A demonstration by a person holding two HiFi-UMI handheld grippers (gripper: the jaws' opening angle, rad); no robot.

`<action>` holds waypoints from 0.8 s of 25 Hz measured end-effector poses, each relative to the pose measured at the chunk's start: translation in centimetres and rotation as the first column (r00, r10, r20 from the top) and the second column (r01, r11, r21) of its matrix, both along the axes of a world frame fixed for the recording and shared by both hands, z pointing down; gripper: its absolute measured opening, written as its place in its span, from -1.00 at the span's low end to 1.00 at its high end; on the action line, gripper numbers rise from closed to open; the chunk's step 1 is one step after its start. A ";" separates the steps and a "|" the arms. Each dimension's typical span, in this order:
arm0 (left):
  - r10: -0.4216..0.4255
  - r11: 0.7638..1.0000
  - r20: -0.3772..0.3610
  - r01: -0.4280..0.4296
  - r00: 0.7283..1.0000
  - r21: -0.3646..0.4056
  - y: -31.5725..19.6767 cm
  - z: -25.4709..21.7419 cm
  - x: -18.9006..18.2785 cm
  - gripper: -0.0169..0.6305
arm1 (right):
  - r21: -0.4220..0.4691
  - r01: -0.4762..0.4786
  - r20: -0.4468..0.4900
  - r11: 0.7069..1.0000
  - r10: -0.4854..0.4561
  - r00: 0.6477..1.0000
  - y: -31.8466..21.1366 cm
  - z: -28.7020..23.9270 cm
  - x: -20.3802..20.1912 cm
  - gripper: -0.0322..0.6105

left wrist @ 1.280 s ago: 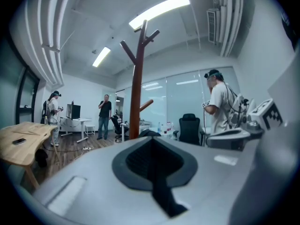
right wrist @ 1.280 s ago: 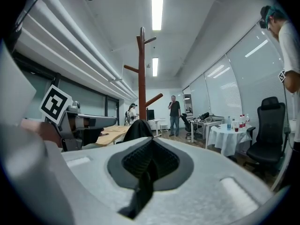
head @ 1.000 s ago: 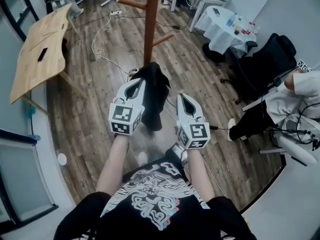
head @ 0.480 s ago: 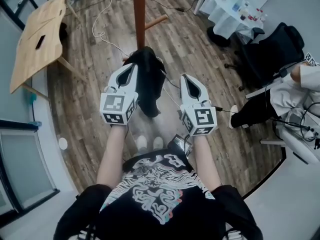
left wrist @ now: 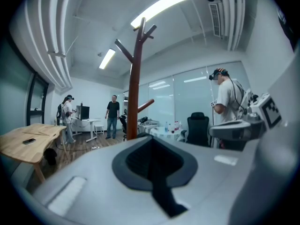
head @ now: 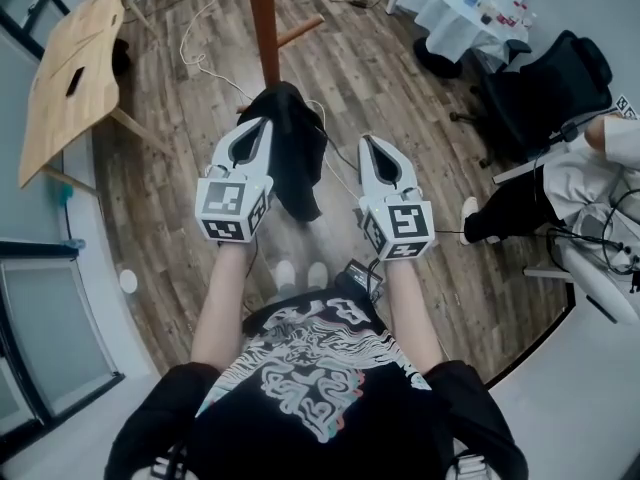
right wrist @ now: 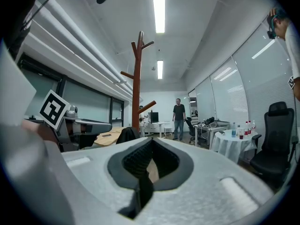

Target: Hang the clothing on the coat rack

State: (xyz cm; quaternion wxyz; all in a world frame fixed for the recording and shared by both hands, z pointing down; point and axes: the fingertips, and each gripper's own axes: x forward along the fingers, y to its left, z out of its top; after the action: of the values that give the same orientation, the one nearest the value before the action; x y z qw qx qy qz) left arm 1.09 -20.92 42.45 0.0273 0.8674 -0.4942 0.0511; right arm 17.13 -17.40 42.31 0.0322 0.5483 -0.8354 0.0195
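Reddish-brown wood straight ahead of both tongs: coat rack, upright, well apart from the tips, long axis vertical. Nearer, black clothing, dangling limp just right of the left tongs and left of the right tongs, folds running down toward the floor. Left tongs pressed together, pinching the cloth near its top, judging by the head view; right tongs pressed together on nothing. Left hand plainly the nearer to the garment; both about equal in reach to the rack. Probably calls for carrying the cloth forward and up to a peg.

From the head view: garment, pole and one low peg, not the forked top. From the left gripper view: forked top and that peg, but no cloth, which hangs below the camera's sight. From the right gripper view: cloth as a dark lump beside the left tongs.
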 end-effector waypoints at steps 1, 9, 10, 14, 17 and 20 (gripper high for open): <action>0.001 1.000 -0.001 -0.001 1.000 -0.001 -0.1 0.1 0.0 -0.98 | 0.003 0.003 -0.002 1.000 -0.003 1.000 0.0 0.1 -0.1 -0.90; 0.002 1.000 -0.011 -0.002 1.000 -0.018 -0.8 0.4 -0.1 -0.98 | -0.011 0.004 -0.013 1.000 -0.004 1.000 -1.0 0.6 -0.2 -0.90; 0.001 1.000 -0.016 -0.002 1.000 -0.024 -0.9 0.6 -0.1 -0.98 | -0.014 0.007 -0.015 1.000 -0.007 1.000 -1.1 0.8 -0.3 -0.90; 0.001 0.999 -0.026 -0.002 1.000 -0.032 -1.1 1.0 -0.1 -0.98 | -0.025 0.003 -0.023 1.000 -0.004 1.000 -1.3 1.4 0.1 -0.90; -0.003 1.000 -0.024 0.002 1.000 -0.031 -1.2 1.2 -0.1 -0.98 | -0.028 -0.001 -0.030 1.000 0.000 1.000 -1.4 1.8 0.3 -0.90; -0.007 0.999 -0.021 0.007 1.000 -0.037 -1.2 1.6 0.0 -0.98 | -0.034 0.002 -0.033 0.999 -0.003 0.999 -1.3 2.0 0.4 -0.90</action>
State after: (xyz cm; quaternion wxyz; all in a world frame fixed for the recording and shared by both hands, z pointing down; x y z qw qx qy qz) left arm 1.09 -22.15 44.04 0.0486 0.8655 -0.4959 0.0507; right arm 17.54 -18.73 44.31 0.0555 0.5467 -0.8351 0.0246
